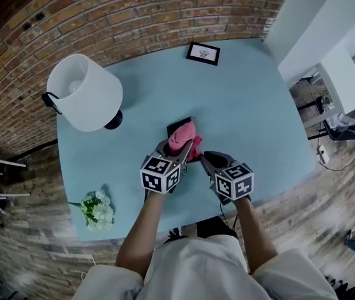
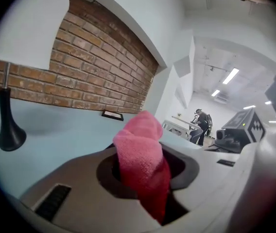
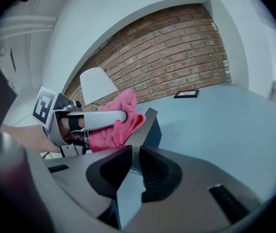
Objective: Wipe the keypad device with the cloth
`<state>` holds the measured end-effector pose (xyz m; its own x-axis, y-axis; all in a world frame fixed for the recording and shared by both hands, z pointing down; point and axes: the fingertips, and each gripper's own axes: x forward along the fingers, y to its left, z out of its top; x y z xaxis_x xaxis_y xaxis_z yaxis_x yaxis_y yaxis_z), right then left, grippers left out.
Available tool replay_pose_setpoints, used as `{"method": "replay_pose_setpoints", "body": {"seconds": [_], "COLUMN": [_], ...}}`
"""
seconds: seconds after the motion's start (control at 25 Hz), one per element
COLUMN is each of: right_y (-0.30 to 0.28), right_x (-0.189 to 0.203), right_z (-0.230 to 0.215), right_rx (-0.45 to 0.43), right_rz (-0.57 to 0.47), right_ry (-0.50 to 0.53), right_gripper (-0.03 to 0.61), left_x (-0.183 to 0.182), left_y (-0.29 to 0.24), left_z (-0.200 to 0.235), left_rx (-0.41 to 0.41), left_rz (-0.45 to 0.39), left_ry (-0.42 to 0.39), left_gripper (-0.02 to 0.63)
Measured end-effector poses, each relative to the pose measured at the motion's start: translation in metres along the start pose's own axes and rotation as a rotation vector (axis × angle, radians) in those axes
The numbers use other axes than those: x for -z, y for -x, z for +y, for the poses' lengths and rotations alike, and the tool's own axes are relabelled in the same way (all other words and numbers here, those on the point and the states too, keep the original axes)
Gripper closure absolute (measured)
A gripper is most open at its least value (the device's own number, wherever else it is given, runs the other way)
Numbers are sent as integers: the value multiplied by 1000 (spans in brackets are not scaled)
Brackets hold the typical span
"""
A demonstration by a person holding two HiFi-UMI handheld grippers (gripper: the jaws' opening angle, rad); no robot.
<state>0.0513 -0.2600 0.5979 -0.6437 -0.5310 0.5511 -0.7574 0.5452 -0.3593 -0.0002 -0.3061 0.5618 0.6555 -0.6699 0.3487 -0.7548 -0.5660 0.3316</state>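
Observation:
My left gripper [image 1: 187, 147] is shut on a pink cloth [image 1: 182, 137], which bunches up between its jaws in the left gripper view [image 2: 140, 154]. The cloth rests against the dark keypad device [image 1: 176, 125], of which only a corner shows in the head view. My right gripper [image 1: 204, 159] is shut on the near edge of that device [image 3: 145, 130], holding it tilted up off the table. In the right gripper view the cloth [image 3: 118, 123] lies on the device's left side, with the left gripper [image 3: 99, 119] over it. The keys are hidden.
A white-shaded lamp [image 1: 87, 92] stands at the pale blue table's [image 1: 252, 117] back left. A small framed picture [image 1: 203, 53] leans at the far edge by the brick wall. A bunch of white flowers [image 1: 96, 208] lies at the front left.

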Motion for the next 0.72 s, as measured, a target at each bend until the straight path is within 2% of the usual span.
{"method": "replay_pose_setpoints", "body": {"seconds": [0.12, 0.2, 0.28, 0.52, 0.72], "right_y": [-1, 0, 0, 0, 1], "right_x": [1, 1, 0, 1, 1], "right_z": [1, 1, 1, 0, 0], "right_rx": [-12, -15, -13, -9, -9], "right_rz": [-3, -2, -2, -5, -9], "right_ry": [-16, -15, -7, -14, -21], "right_gripper": [505, 509, 508, 502, 502], "left_x": [17, 20, 20, 38, 64], "left_y": [-8, -9, -9, -1, 11], "left_z": [-8, -9, -8, 14, 39], "left_rx": [-2, -14, -10, -59, -118], "left_rz": [59, 52, 41, 57, 110], "left_ry": [-57, -91, -88, -8, 68], "left_gripper": [476, 472, 471, 471, 471]}}
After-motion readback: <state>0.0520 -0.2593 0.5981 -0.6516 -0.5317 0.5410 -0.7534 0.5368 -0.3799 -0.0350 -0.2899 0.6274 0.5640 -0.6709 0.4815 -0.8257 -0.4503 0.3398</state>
